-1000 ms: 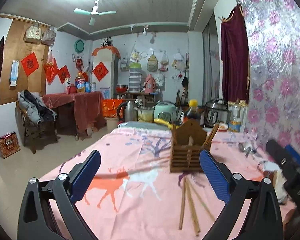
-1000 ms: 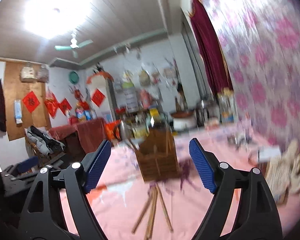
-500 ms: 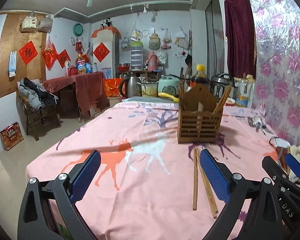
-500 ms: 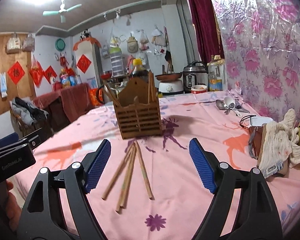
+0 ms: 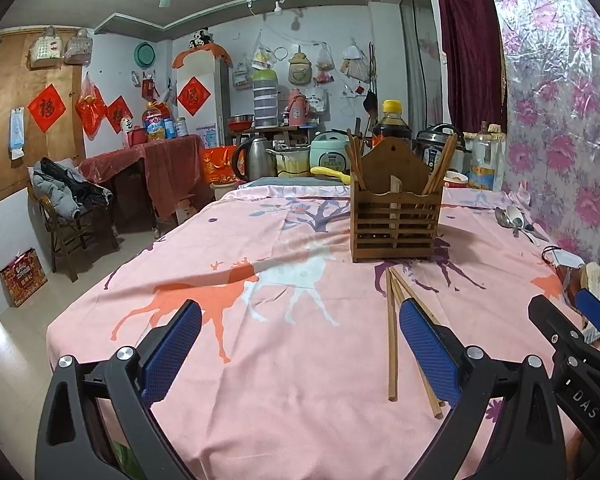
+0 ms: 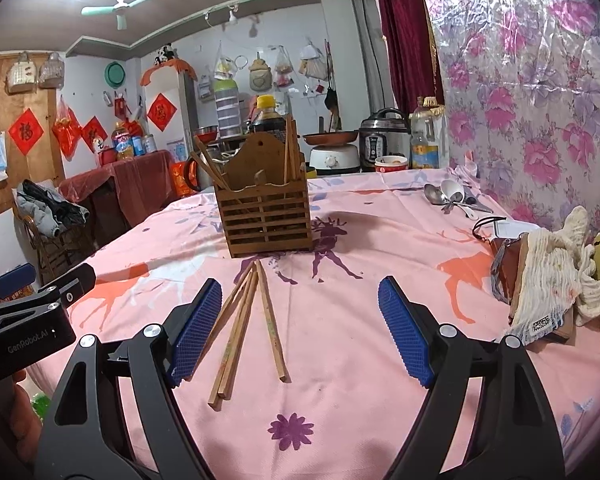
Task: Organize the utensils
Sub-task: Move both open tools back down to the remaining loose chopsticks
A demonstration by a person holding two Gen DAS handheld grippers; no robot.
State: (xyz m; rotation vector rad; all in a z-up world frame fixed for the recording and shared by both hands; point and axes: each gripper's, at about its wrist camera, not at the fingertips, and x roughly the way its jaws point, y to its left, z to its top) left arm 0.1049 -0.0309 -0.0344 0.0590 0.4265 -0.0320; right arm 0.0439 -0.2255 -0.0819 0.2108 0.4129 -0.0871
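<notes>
A wooden slatted utensil holder stands on the pink tablecloth, with chopsticks leaning in both end compartments; it also shows in the right wrist view. Several loose wooden chopsticks lie in a fan in front of it, also seen in the left wrist view. Spoons lie at the far right by the wall. My left gripper is open and empty above the cloth, left of the chopsticks. My right gripper is open and empty, its jaws either side of the chopsticks' near ends.
A brown wallet with a cord and cream cloths lie at the table's right edge. Cookers, a kettle and bottles crowd the far end. The floral wall borders the right side.
Both grippers have tilted down and drawn back toward the near edge; the holder and chopsticks now sit higher and clearer in both views. The right view is no longer blurred.
</notes>
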